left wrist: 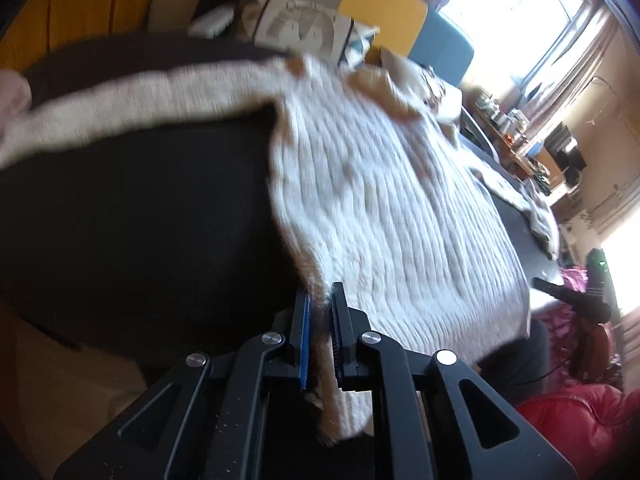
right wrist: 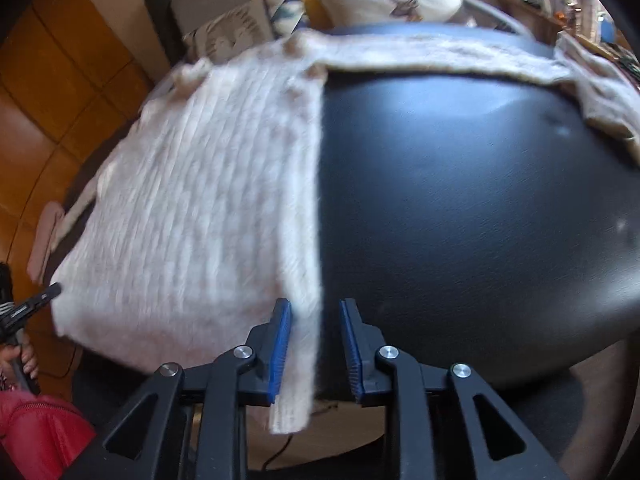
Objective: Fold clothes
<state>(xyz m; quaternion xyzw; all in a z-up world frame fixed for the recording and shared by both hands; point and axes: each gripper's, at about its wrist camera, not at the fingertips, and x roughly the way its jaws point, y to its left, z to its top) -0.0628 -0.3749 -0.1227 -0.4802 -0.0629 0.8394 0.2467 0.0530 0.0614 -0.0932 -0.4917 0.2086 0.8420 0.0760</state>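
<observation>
A cream ribbed knit sweater (left wrist: 392, 200) lies spread on a black surface (left wrist: 140, 220), one sleeve (left wrist: 132, 100) stretched out to the left. My left gripper (left wrist: 322, 304) is shut on the sweater's bottom corner at the near edge. In the right wrist view the sweater (right wrist: 192, 200) covers the left half of the black surface (right wrist: 480, 200), its other sleeve (right wrist: 440, 56) reaching right along the far side. My right gripper (right wrist: 316, 312) is open, with the sweater's other bottom corner hanging between its blue-padded fingers (right wrist: 280, 340).
Pillows (left wrist: 304, 28) and coloured headboard panels (left wrist: 380, 8) stand beyond the surface. A cluttered shelf (left wrist: 520, 140) runs along the right by a bright window. A red jacket (left wrist: 580, 420) is at lower right. Another cream garment (right wrist: 600, 92) lies at the far right edge.
</observation>
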